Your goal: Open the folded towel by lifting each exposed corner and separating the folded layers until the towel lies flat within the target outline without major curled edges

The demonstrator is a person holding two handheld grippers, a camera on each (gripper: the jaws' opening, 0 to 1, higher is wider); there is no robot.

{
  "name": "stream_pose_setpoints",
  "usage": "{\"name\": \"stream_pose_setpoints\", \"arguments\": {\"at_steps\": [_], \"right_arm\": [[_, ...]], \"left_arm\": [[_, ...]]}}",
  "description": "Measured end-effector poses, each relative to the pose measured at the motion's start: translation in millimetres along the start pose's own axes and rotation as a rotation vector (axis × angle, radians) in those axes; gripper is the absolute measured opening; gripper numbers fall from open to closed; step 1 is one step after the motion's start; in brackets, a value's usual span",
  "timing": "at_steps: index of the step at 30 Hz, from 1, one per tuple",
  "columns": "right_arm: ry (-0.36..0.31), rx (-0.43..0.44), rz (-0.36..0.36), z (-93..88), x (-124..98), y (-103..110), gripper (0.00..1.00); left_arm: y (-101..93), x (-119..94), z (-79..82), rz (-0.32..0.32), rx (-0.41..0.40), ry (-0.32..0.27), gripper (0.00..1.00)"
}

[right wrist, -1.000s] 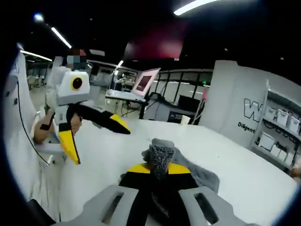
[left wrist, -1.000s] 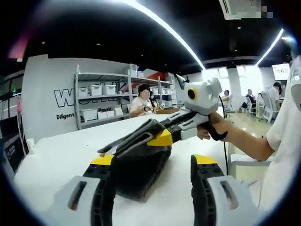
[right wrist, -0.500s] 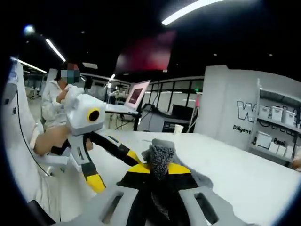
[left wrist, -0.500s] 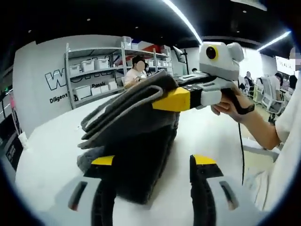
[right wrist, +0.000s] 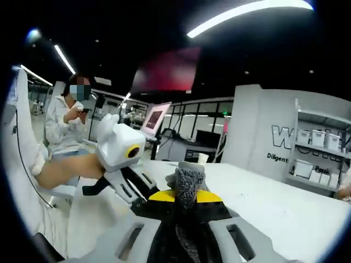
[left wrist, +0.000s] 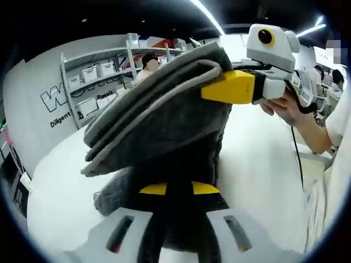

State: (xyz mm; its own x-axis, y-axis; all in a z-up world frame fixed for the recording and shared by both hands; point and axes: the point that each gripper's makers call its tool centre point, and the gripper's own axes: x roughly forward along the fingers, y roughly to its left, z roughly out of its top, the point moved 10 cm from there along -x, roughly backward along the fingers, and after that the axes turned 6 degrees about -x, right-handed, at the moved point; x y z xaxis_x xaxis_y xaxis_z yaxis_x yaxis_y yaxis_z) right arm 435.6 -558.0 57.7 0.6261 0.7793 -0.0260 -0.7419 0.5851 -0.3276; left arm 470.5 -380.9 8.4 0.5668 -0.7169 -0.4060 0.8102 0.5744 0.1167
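A dark grey towel (left wrist: pixel 159 126) with a lighter hem hangs folded in several layers above the white table (left wrist: pixel 258 159). In the left gripper view my left gripper (left wrist: pixel 179 189) is shut on the towel's lower part, its yellow pads pressed together around the cloth. My right gripper (left wrist: pixel 211 87) comes in from the right, shut on the upper layers and holding them raised. In the right gripper view my right gripper (right wrist: pixel 185 196) pinches a fuzzy towel corner (right wrist: pixel 186 183) that stands up between the pads. The left gripper (right wrist: pixel 143 189) reaches into the cloth just to the left.
A person's hand (left wrist: pixel 285 107) holds the right gripper. Shelves with white bins (left wrist: pixel 93 76) stand against a lettered wall behind the table. A paper cup (right wrist: pixel 203 159) sits at the table's far edge. A seated person (right wrist: pixel 68 123) is off to the left.
The left gripper's jaws, open before, have shut on the towel's lower part. The right gripper has carried the upper layers higher, and the two grippers have drawn closer together.
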Motion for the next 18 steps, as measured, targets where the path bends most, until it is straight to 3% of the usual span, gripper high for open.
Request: {"name": "stream_pose_setpoints", "arguments": {"at_steps": [4, 6, 8, 9, 10, 16, 18], "right_arm": [[-0.008, -0.005, -0.020, 0.6, -5, -4, 0.03], [-0.022, 0.007, -0.022, 2.3, -9, -5, 0.03], [-0.018, 0.008, -0.027, 3.6, -10, -6, 0.03], [-0.015, 0.005, -0.029, 4.1, -10, -6, 0.03], [-0.015, 0.007, -0.033, 4.9, -11, -7, 0.03], [-0.013, 0.013, -0.049, 7.9, -19, -15, 0.03], [-0.011, 0.014, -0.053, 7.8, -21, -18, 0.03]], "left_arm": [[0.2, -9, 12.7, 0.085, 0.091, -0.162, 0.07], [-2.7, -15, 16.5, 0.067, 0.166, -0.190, 0.01], [-6.3, -19, 17.0, 0.047, 0.197, -0.207, 0.01], [-9.0, -19, 17.6, 0.014, 0.267, -0.236, 0.01], [-8.9, -19, 17.3, 0.024, 0.281, -0.246, 0.01], [-1.6, -7, 1.3, 0.038, 0.249, -0.144, 0.01], [2.1, -2, -5.2, 0.103, 0.235, -0.051, 0.01]]}}
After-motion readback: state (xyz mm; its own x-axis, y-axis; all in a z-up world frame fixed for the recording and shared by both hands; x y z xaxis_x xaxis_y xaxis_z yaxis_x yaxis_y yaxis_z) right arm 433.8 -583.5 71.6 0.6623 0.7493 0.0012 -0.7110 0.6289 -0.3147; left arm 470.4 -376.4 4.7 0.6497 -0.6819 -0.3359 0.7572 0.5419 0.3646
